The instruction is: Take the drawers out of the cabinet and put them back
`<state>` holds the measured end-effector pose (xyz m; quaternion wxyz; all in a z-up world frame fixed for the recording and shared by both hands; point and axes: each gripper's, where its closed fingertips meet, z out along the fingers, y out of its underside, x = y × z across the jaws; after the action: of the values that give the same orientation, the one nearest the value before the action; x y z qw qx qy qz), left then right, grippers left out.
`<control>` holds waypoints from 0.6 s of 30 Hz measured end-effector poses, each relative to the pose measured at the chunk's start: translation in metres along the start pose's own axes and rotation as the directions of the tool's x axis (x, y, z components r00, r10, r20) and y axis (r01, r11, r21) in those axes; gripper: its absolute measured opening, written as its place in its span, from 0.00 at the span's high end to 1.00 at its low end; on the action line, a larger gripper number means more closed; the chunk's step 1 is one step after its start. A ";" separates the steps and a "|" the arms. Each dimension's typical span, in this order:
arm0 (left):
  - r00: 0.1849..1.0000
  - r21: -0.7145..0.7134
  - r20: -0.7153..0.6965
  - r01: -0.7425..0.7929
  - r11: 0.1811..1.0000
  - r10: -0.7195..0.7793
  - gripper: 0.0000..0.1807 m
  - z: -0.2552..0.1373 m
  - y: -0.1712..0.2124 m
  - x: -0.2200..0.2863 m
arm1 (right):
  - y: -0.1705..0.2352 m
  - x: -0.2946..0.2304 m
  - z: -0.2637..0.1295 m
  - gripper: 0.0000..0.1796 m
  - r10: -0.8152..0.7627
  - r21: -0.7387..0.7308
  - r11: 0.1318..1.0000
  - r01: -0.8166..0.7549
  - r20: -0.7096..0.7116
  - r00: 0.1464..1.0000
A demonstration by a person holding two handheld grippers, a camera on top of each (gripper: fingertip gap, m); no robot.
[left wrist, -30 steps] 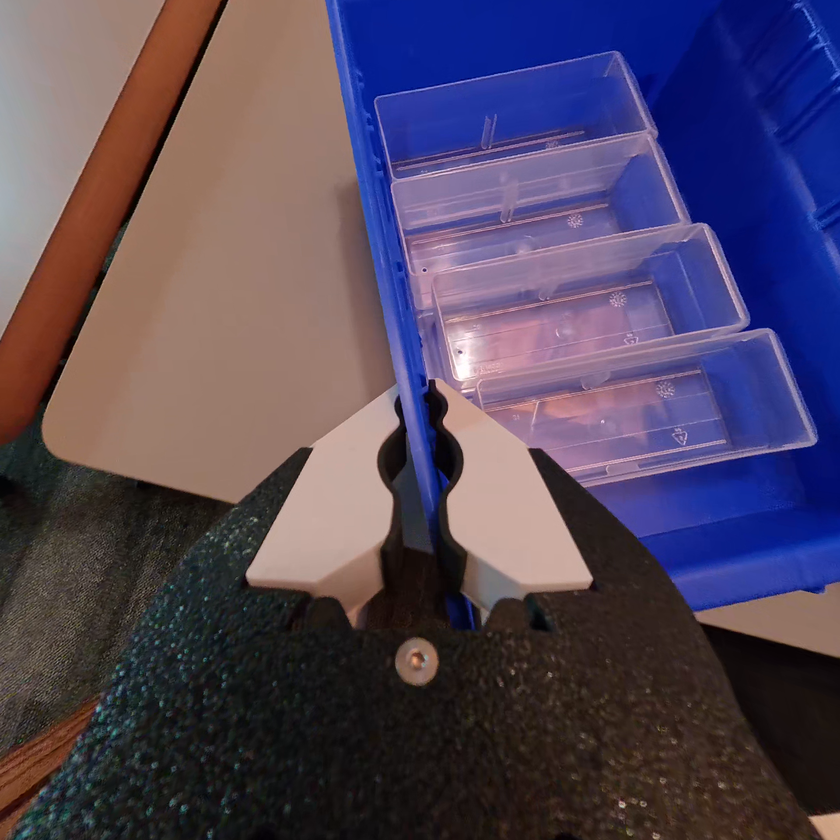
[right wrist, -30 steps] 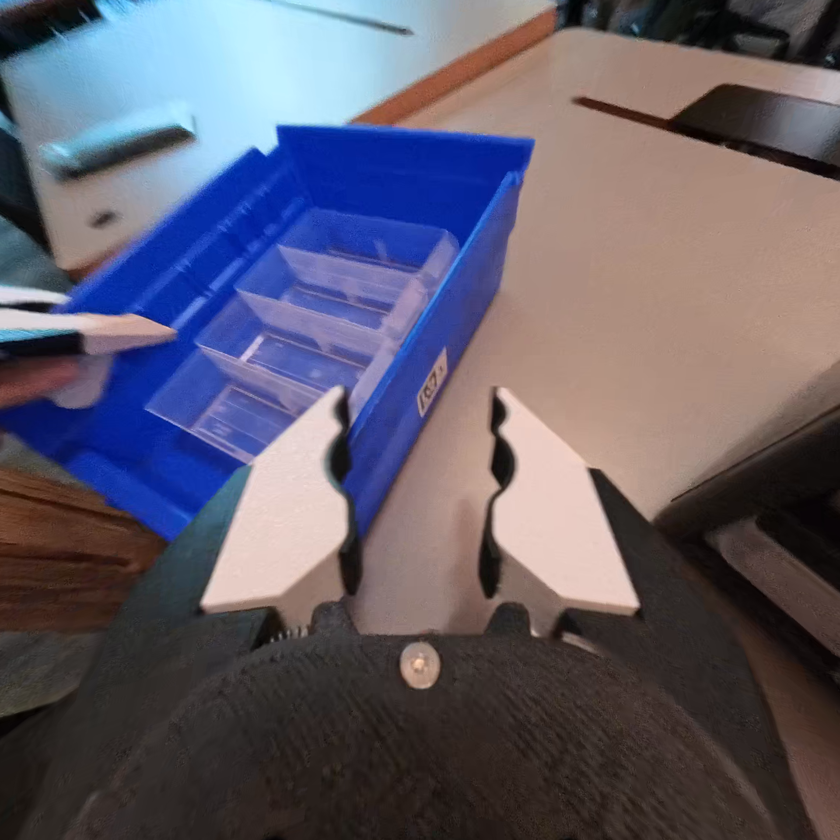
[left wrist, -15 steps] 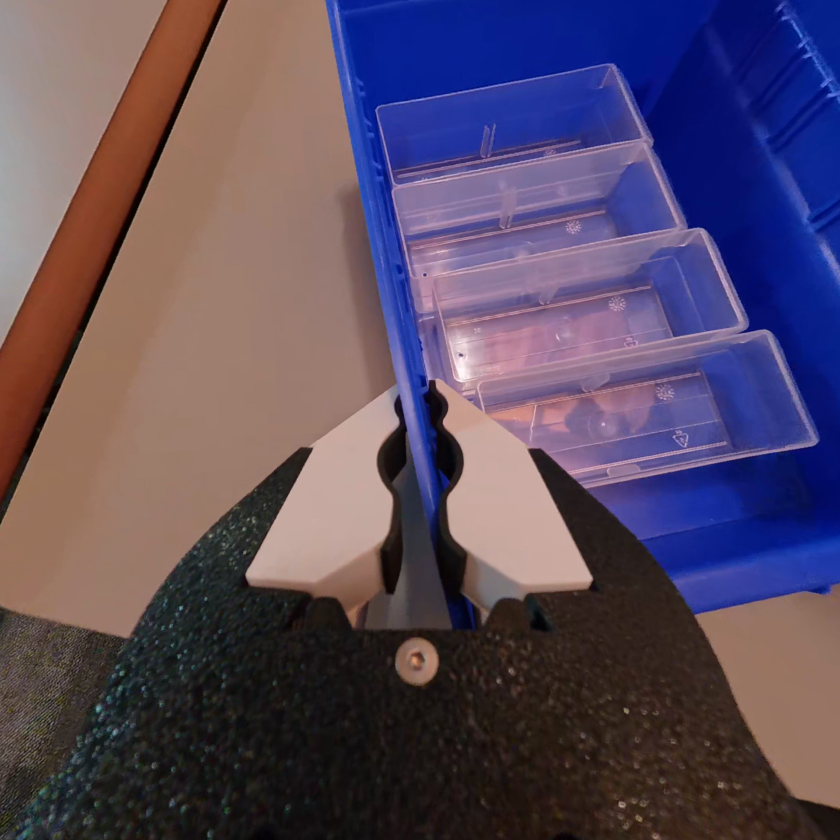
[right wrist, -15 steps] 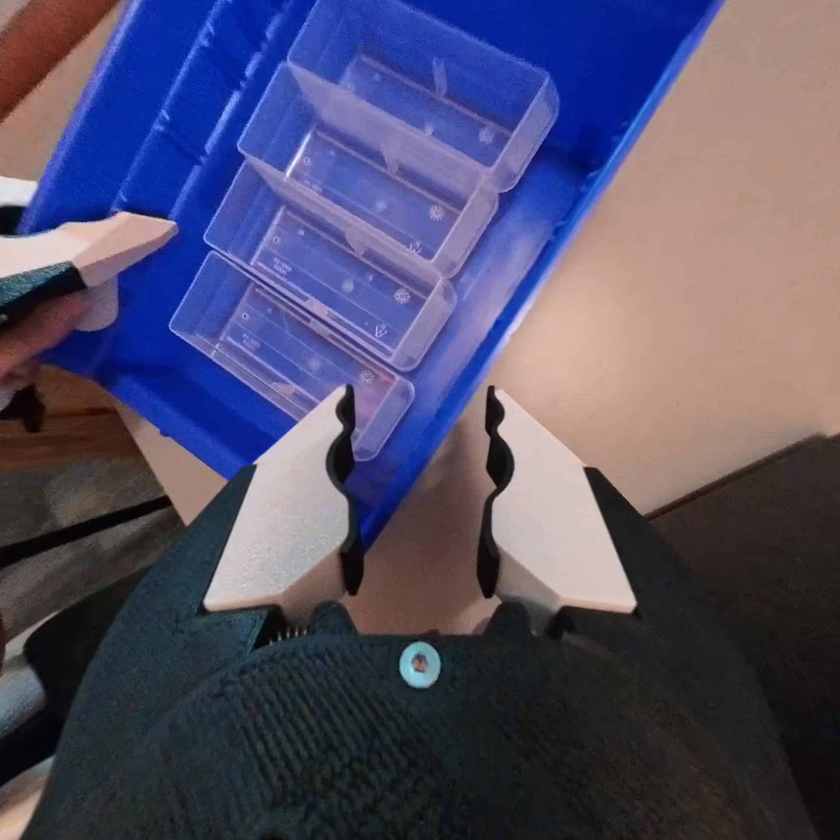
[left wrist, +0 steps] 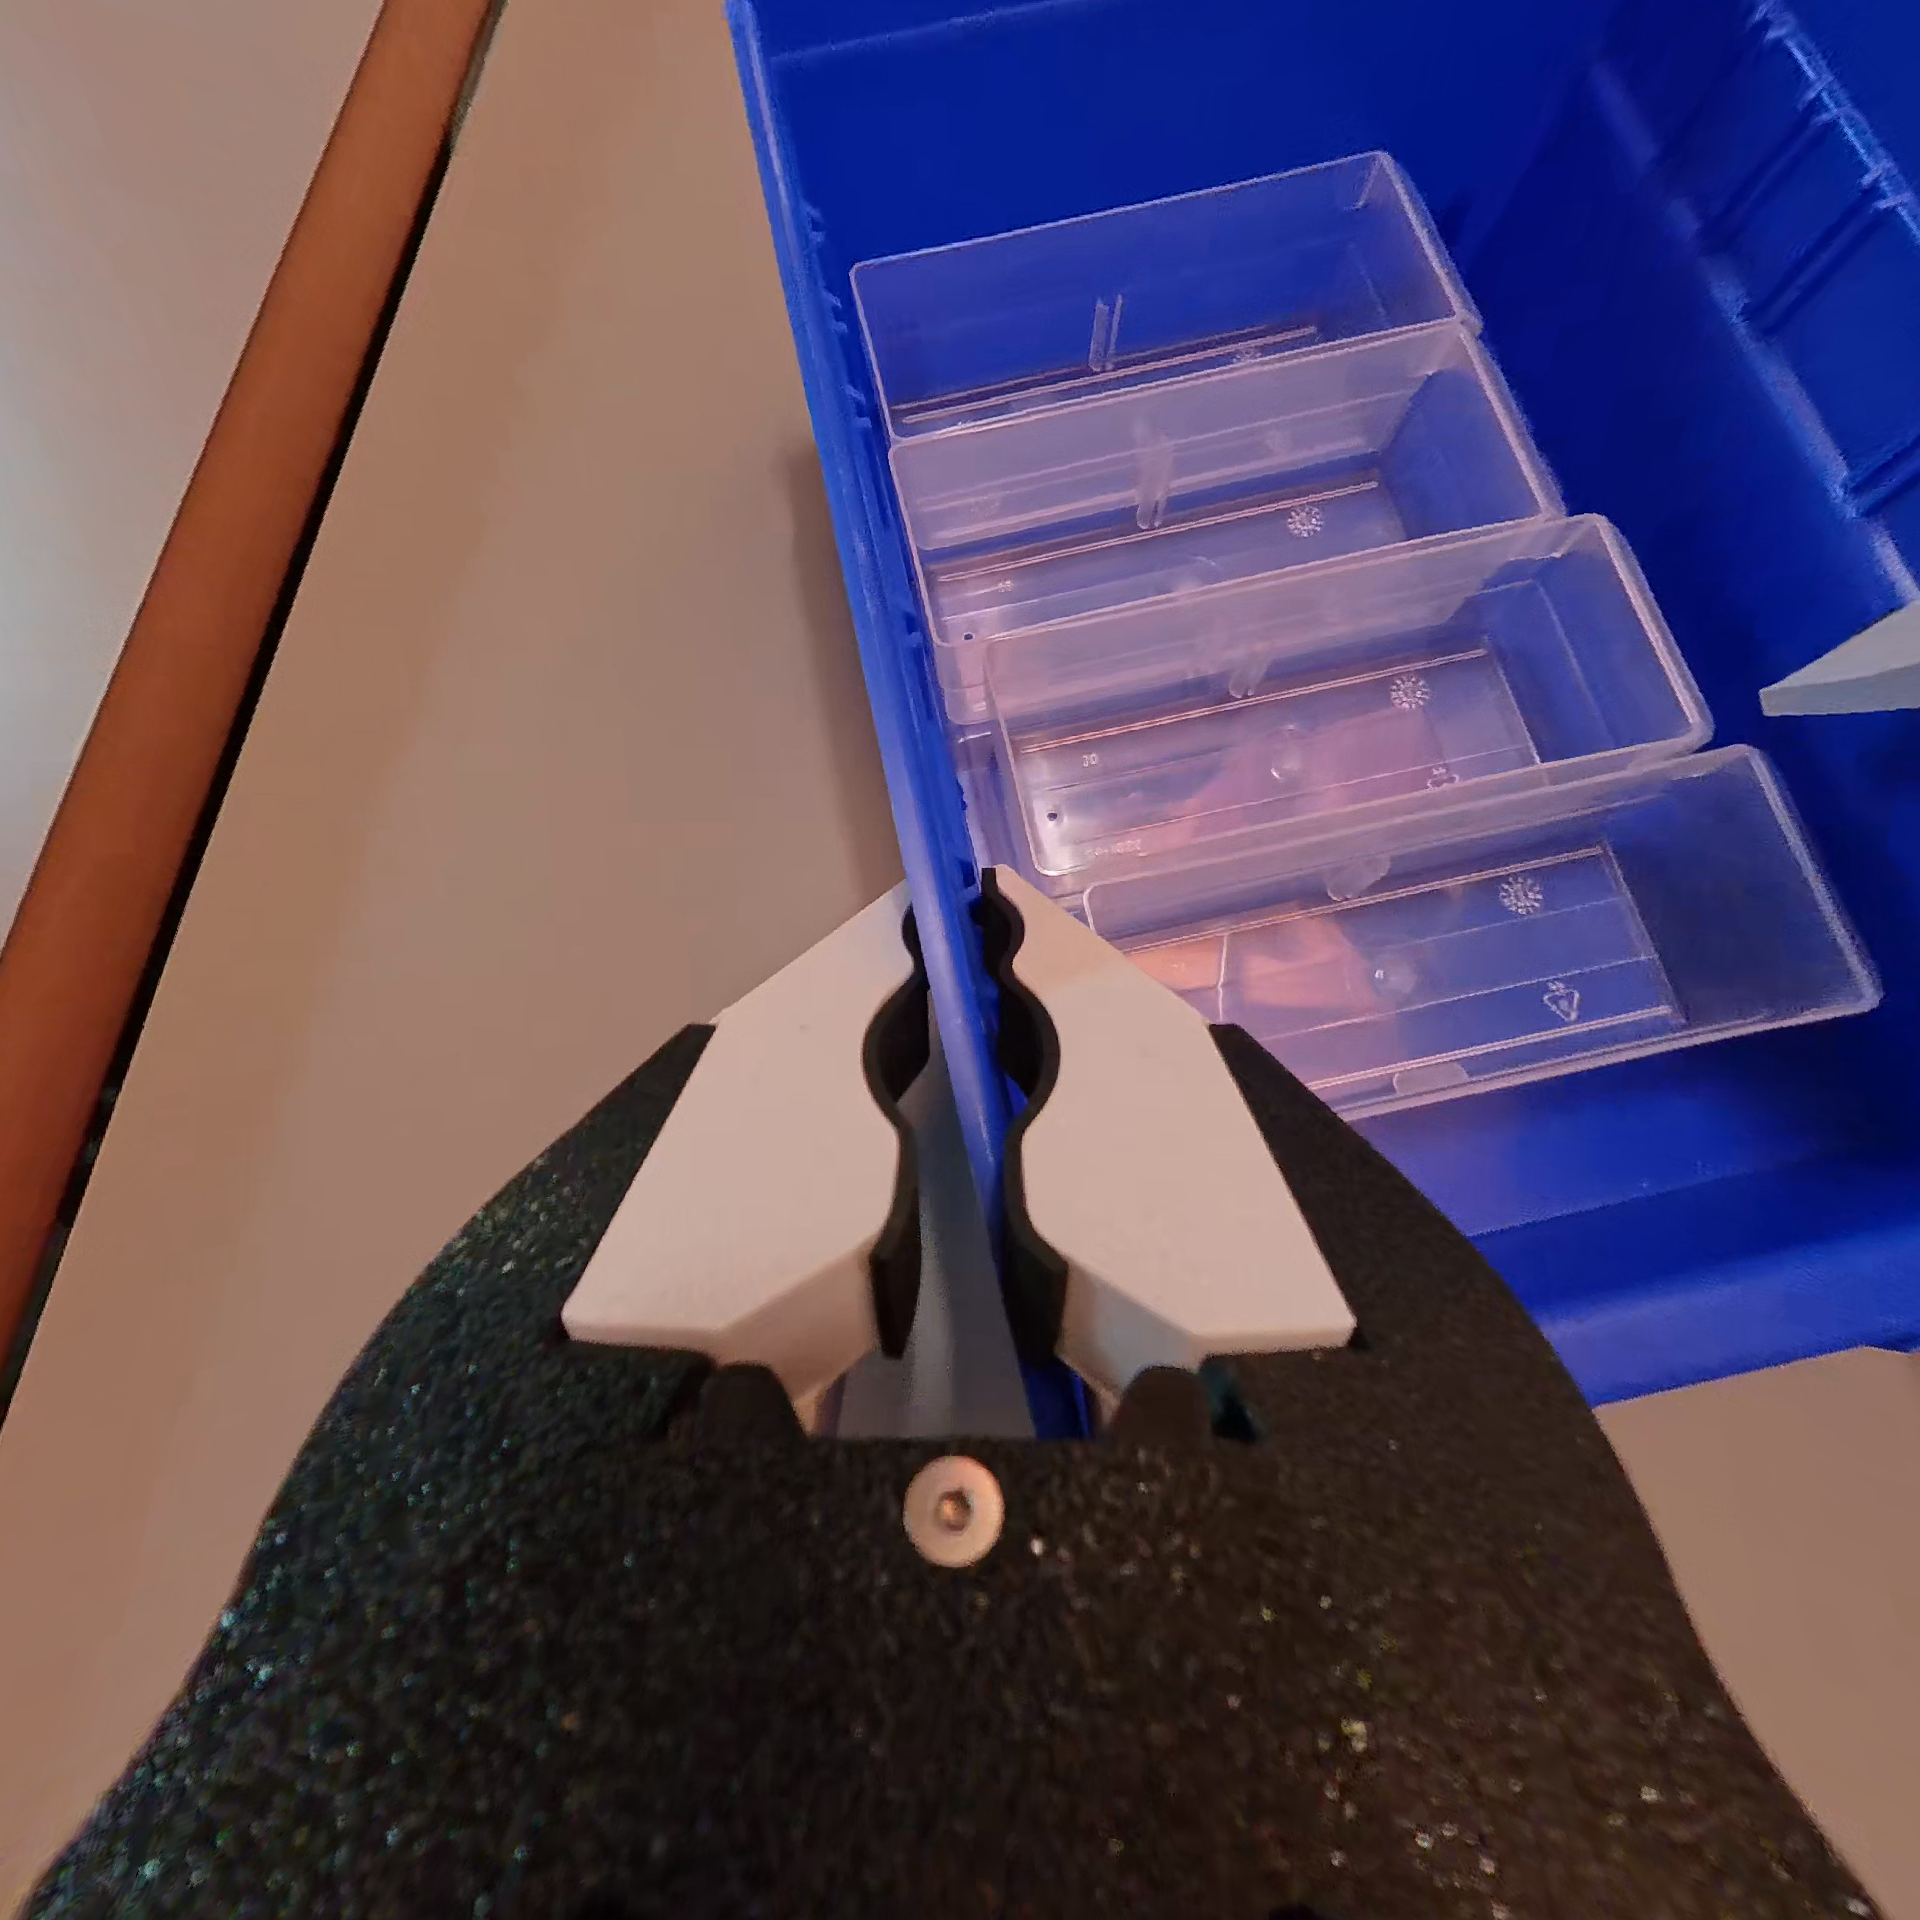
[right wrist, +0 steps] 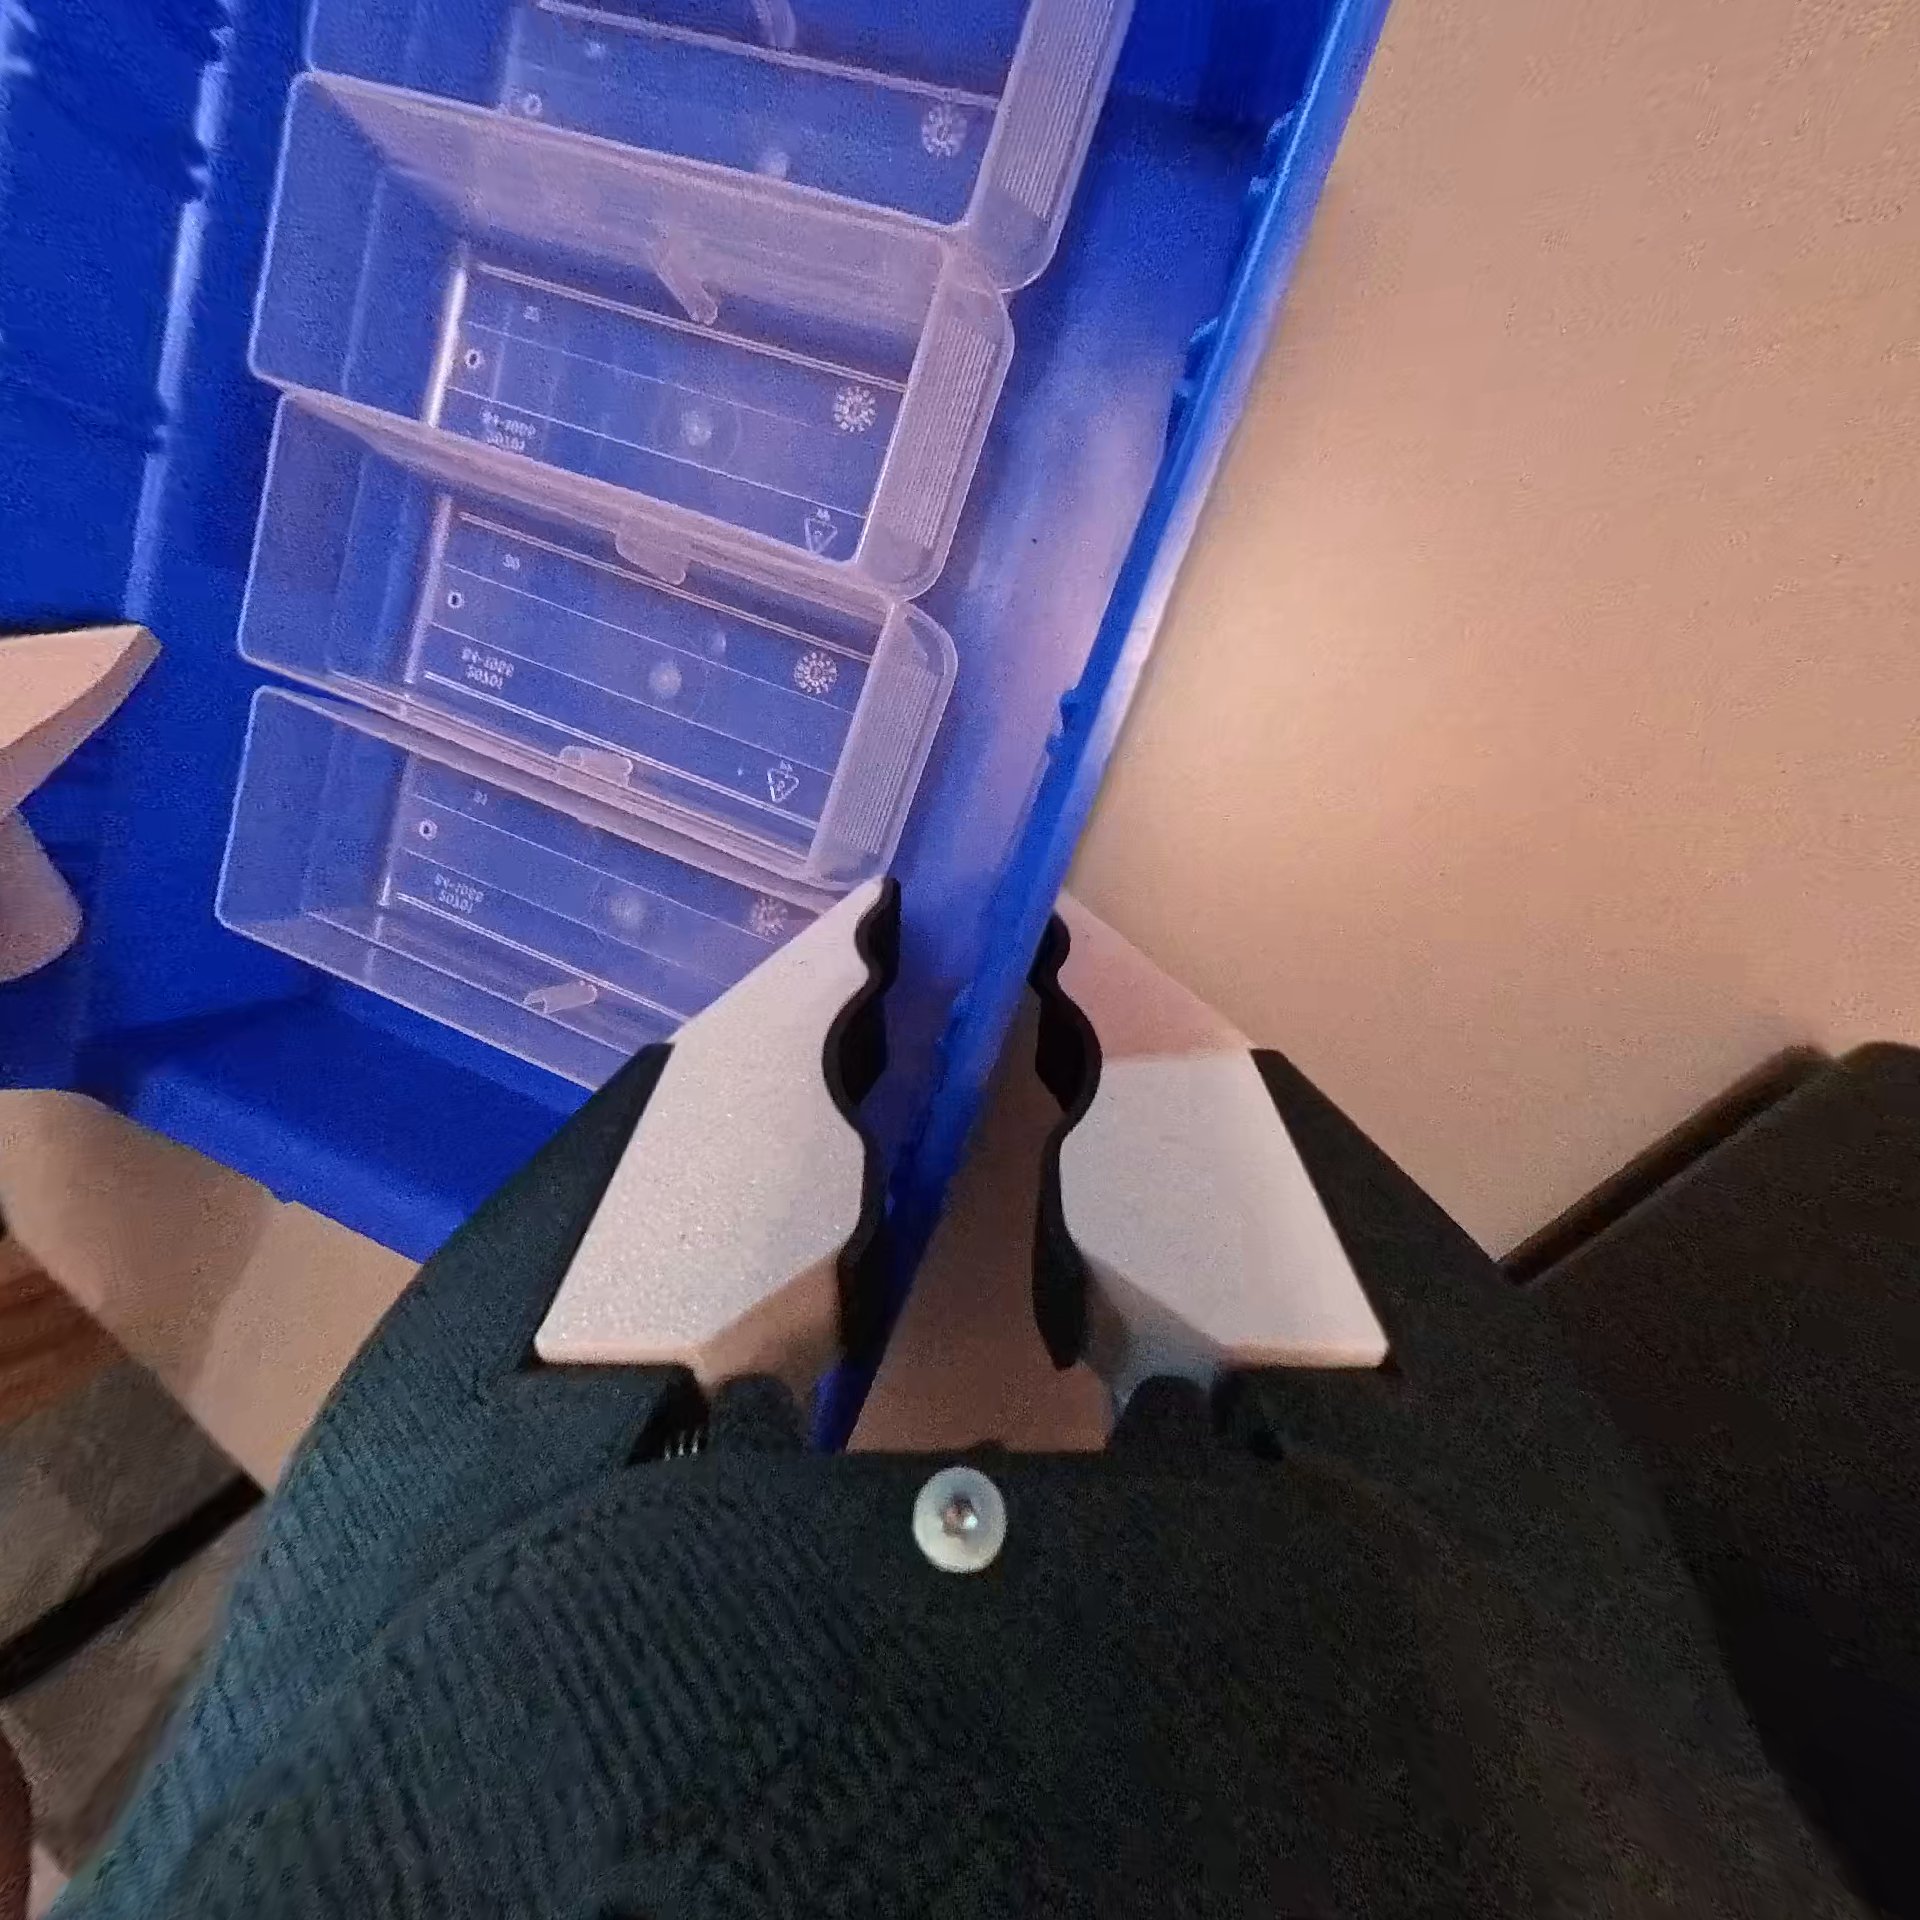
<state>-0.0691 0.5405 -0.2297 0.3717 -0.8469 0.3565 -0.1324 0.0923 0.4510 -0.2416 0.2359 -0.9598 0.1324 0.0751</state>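
A blue plastic bin (left wrist: 1143,125) sits on a beige table and holds several clear plastic drawers (left wrist: 1351,790) lying overlapped in a row. My left gripper (left wrist: 948,894) is shut on the bin's left wall near its front corner. In the right wrist view the bin's (right wrist: 1195,436) right wall runs between the jaws of my right gripper (right wrist: 971,904), which is open, with a gap still showing beside the right pad. The drawers (right wrist: 623,665) lie just left of it. Each gripper's fingertip shows at the edge of the other's view. No cabinet is in view.
The beige table top (left wrist: 520,727) stretches left of the bin to a brown wooden edge (left wrist: 208,499). In the right wrist view, bare table (right wrist: 1558,520) lies right of the bin, and a dark object (right wrist: 1766,1195) sits at the lower right.
My right gripper has swung in over the bin's right wall and its jaws have narrowed around it. The left gripper kept its hold as the bin moved farther onto the table.
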 end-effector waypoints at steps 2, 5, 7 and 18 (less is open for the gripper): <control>0.999 0.001 -0.037 -0.026 1.000 0.026 0.99 0.020 -0.019 0.004 | -0.014 0.016 0.004 0.87 0.045 0.041 0.998 -0.044 -0.023 0.999; 0.992 0.007 -0.089 -0.088 0.996 0.088 0.98 0.054 -0.051 0.012 | -0.035 0.041 0.011 0.87 0.100 0.092 0.991 -0.092 -0.084 0.991; 0.985 0.010 -0.123 -0.123 0.992 0.124 0.98 0.074 -0.070 0.016 | -0.047 0.054 0.016 0.86 0.127 0.115 0.987 -0.114 -0.113 0.986; 0.960 0.028 -0.209 -0.184 0.983 0.186 0.98 0.113 -0.107 0.026 | -0.071 0.076 0.023 0.76 0.116 0.232 0.970 -0.073 -0.177 0.977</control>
<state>0.0591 0.6329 -0.2316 0.3461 -0.7896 0.4708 -0.1874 0.1839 0.5054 -0.2464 0.3251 -0.9223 0.2077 -0.0207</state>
